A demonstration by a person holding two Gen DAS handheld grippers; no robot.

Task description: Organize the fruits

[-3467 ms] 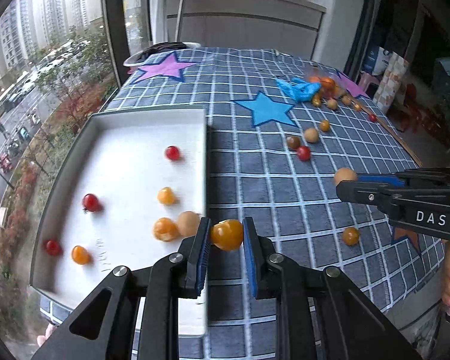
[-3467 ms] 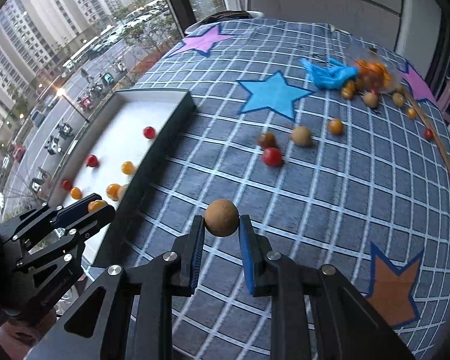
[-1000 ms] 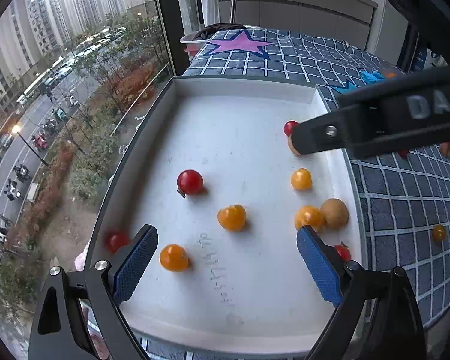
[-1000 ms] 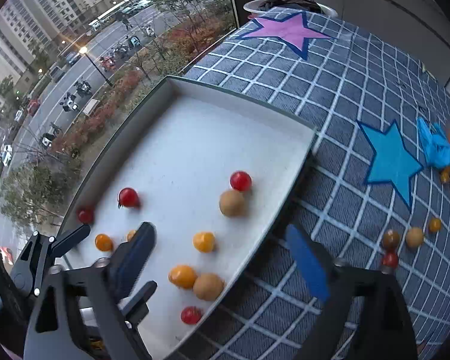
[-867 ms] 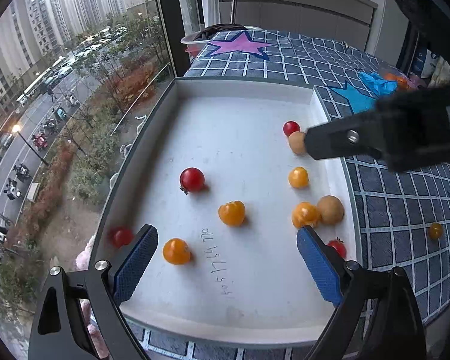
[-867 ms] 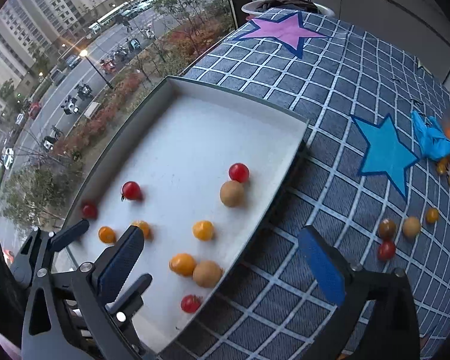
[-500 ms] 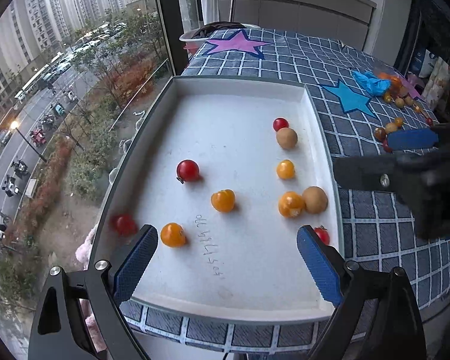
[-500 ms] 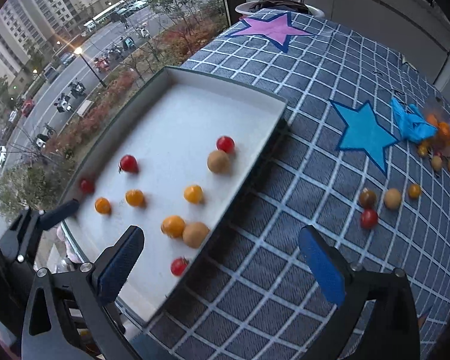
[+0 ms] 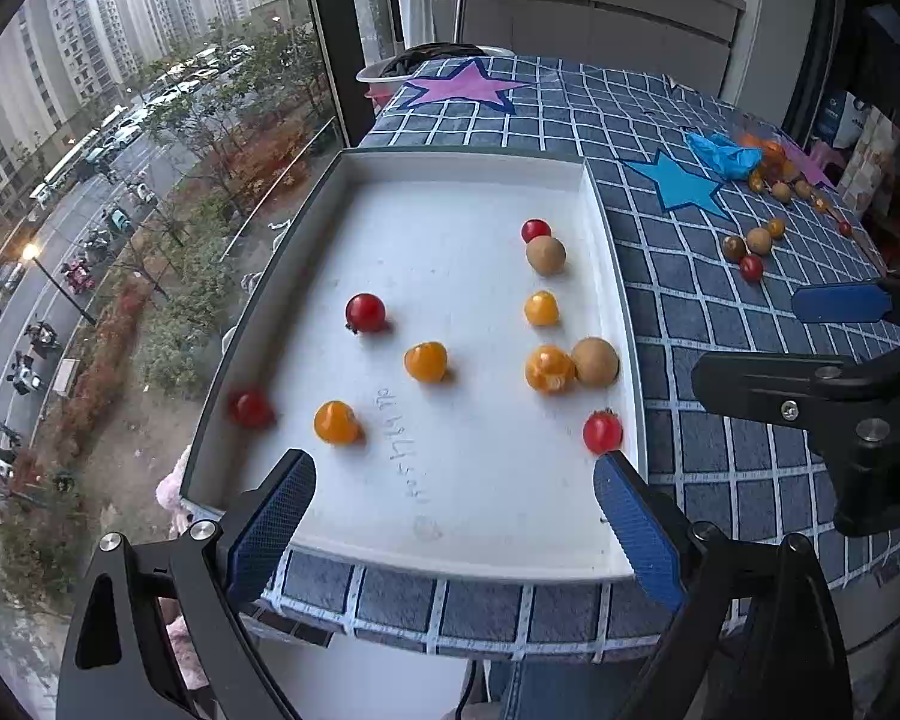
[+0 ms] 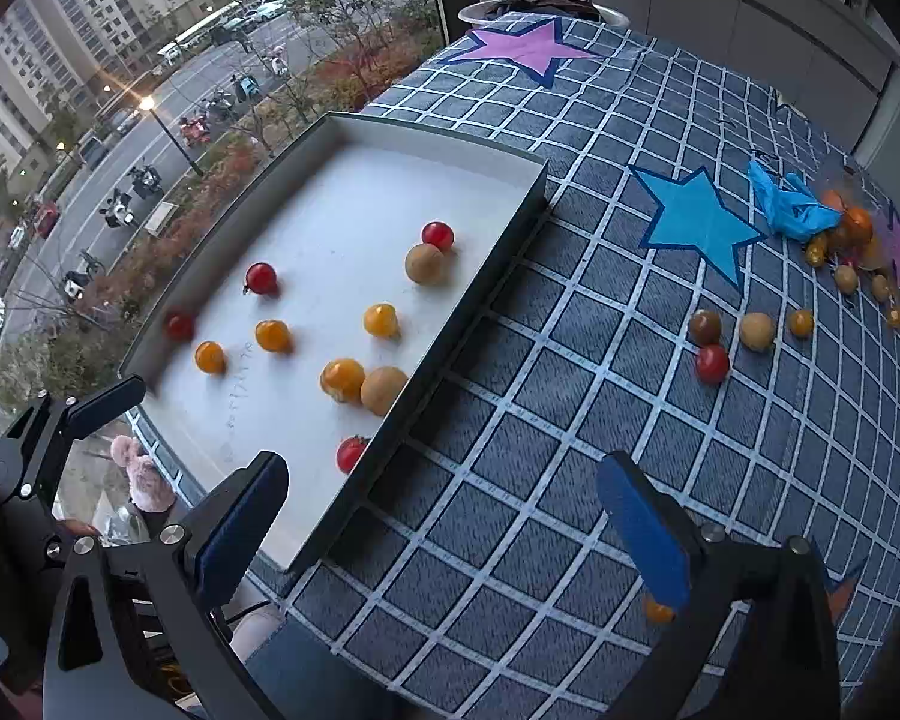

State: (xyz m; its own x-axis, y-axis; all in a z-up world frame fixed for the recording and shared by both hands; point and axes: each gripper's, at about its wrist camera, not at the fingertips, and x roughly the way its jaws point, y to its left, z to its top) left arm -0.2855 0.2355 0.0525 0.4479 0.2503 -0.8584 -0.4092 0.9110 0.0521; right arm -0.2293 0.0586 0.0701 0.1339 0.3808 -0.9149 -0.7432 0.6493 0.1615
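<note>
A white tray (image 9: 462,192) (image 10: 342,180) on the checked tablecloth holds several small fruits: red tomatoes (image 9: 365,312), orange ones (image 9: 426,361) and brown round ones (image 9: 595,362) (image 10: 427,263). More fruits lie loose on the cloth at the right: a red tomato (image 10: 712,363), a dark one (image 10: 704,326) and a tan one (image 10: 756,331). My left gripper (image 9: 453,525) is open and empty above the tray's near edge. My right gripper (image 10: 441,531) is open and empty above the cloth by the tray's right wall; it also shows in the left wrist view (image 9: 810,348).
A blue crumpled glove (image 10: 789,201) and a pile of fruits (image 10: 849,234) lie at the far right. A white bowl (image 9: 426,63) stands at the table's far end. A window runs along the left, next to the tray. One orange fruit (image 10: 657,611) lies under my right finger.
Both grippers dropped their fruits into the tray, opened, and have drawn back toward the table's near edge. The right gripper has swung right, off the tray and over the cloth.
</note>
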